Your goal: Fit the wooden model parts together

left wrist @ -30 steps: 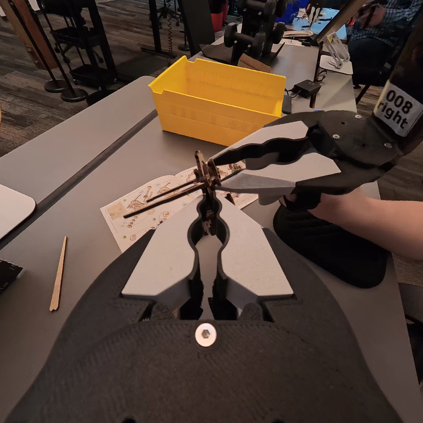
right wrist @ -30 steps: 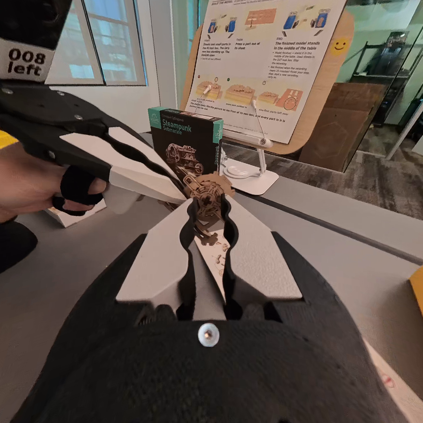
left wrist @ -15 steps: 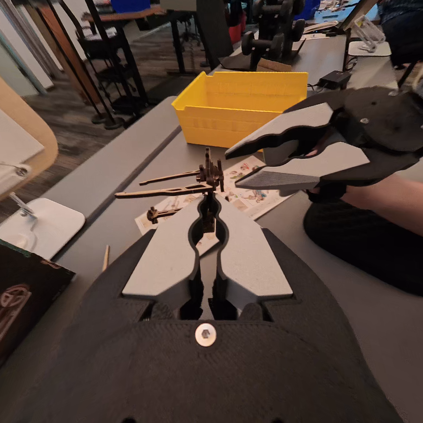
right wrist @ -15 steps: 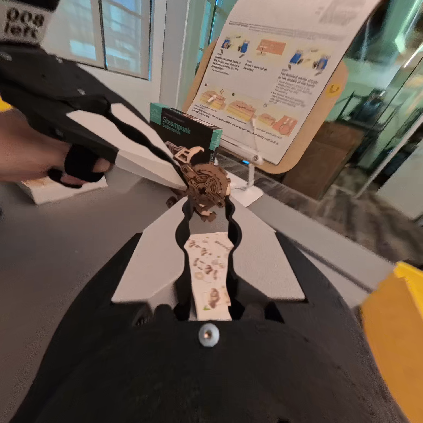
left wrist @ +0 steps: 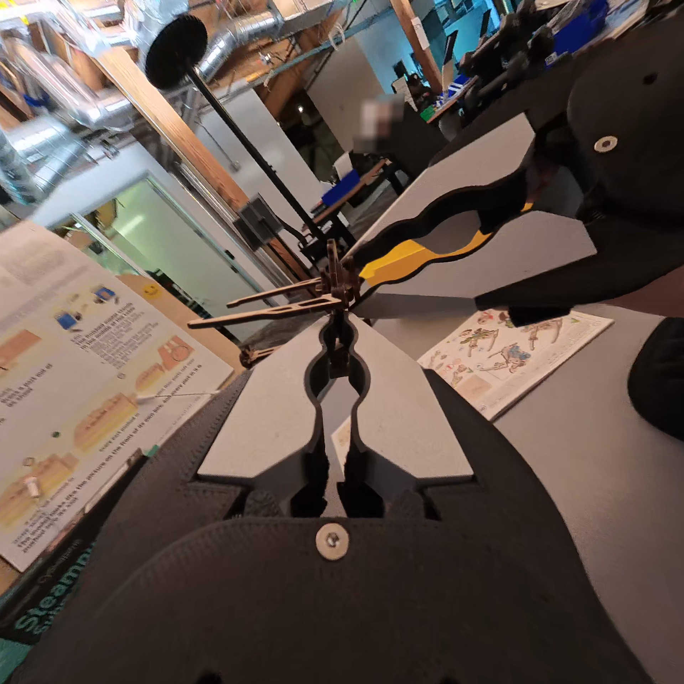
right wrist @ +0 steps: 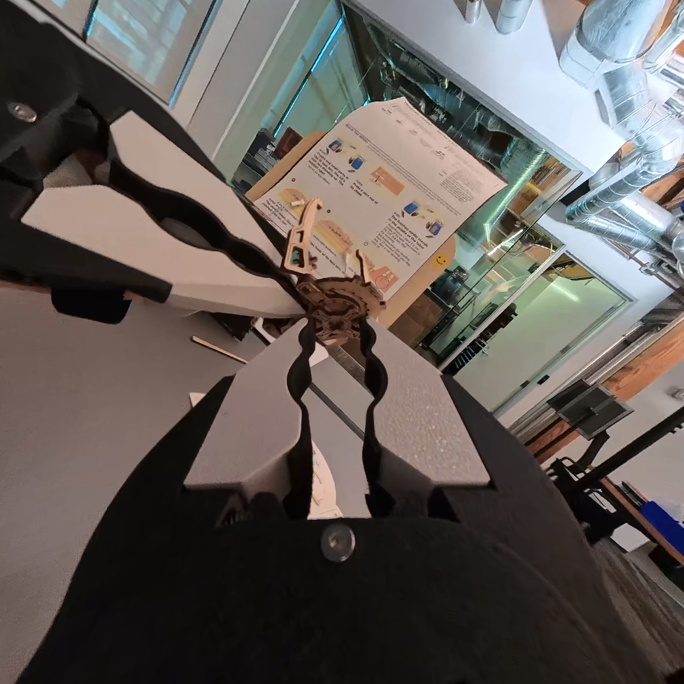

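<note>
The wooden model is a small toothed disc assembly with two long thin arms sticking out to the left. In the right wrist view the disc faces me, with a pale arm pointing up. My left gripper is shut on the model's lower part. My right gripper comes in from the right, its tips against the disc's rim above and below. In its own view the right gripper holds the disc across its width, and the left gripper comes in from the left. The model is held above the grey table.
An open instruction booklet lies on the table under the right gripper. A yellow bin shows through that gripper's gap. An instruction board stands behind, with the kit box in front of it. A wooden stick lies on the table. My two grippers' fingertips are within a few centimetres of each other.
Both grippers have tilted upward and rolled, so the ceiling now shows. The right gripper, apart from the model half a second ago, is back against the disc.
</note>
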A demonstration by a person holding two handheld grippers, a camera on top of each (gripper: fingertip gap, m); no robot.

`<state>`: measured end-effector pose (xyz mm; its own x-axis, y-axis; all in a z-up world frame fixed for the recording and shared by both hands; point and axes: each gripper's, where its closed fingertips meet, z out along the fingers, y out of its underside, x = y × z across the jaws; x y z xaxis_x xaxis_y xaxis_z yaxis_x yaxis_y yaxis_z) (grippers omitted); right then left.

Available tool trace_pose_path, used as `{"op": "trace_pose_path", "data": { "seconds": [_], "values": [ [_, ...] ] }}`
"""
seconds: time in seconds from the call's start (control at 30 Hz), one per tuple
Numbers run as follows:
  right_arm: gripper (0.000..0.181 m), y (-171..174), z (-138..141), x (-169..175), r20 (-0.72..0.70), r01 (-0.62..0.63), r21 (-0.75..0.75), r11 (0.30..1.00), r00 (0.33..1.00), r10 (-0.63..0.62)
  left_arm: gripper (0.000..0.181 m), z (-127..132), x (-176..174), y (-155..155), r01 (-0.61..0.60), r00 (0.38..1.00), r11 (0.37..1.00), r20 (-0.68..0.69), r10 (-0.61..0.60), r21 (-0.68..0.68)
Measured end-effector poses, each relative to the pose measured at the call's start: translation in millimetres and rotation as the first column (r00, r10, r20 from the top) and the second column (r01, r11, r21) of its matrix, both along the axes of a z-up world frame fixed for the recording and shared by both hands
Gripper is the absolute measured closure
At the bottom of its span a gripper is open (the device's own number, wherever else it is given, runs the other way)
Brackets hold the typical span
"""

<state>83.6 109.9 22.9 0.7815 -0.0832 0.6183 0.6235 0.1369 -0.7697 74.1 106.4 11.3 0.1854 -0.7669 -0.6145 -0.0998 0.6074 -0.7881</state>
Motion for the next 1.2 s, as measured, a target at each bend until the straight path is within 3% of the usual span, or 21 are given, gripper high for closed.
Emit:
{"op": "trace_pose_path", "data": {
  "seconds": [0.17,0.3,0.4,0.57,0.83,1.2],
  "values": [
    [0.160,-6.2,5.6,-3.2,-0.158,-0.129,0.024,0.991,0.979,0.131,0.181,5.2,-2.7,-7.4,0.008,0.999,0.999,0.035,-0.009,0.034],
    [0.162,-5.7,6.7,-3.2,-0.414,-0.292,0.034,0.956,0.866,0.279,0.180,6.0,-3.8,-6.8,-0.015,0.999,0.997,0.045,0.012,0.078],
    [0.163,-4.6,6.3,-2.1,-0.518,-0.346,0.053,0.937,0.792,0.322,0.179,5.5,-3.4,-6.8,-0.028,0.999,0.996,0.042,0.025,0.081],
    [0.162,-3.3,1.9,-1.6,-0.428,-0.325,0.031,0.945,0.850,0.306,0.180,2.0,-2.4,-4.4,-0.048,0.999,0.992,0.026,0.046,0.119],
    [0.158,-11.4,1.9,-3.5,-0.144,-0.219,0.012,0.976,0.965,0.218,0.181,4.0,-2.8,-8.2,-0.063,0.998,0.984,0.034,0.058,0.169],
    [0.159,-12.6,4.9,-6.6,0.033,-0.083,0.040,0.996,0.996,0.081,0.181,2.8,-2.3,-7.3,-0.032,0.999,0.998,0.020,0.031,0.060]
  ]
}}
